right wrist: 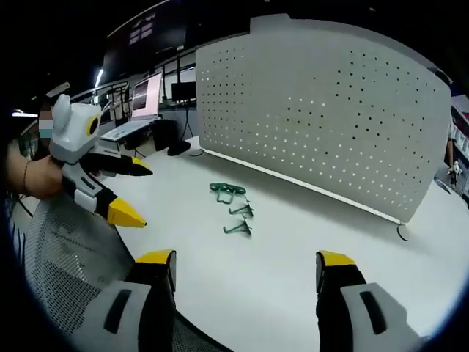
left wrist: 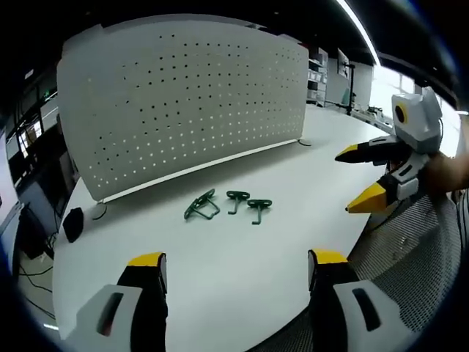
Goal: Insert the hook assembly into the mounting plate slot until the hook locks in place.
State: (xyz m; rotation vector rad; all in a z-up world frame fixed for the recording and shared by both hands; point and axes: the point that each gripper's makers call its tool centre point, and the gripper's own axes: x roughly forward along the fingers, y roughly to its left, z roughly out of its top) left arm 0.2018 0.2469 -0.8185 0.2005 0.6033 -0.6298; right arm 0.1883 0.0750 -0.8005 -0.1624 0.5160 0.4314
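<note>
Left hand-held gripper wide open, empty. Three green hooks lie mid-table, well short of the pegboard. Right hand-held gripper also wide, empty. I'd grip one hook by its shank, prongs facing the pegboard holes.
</note>
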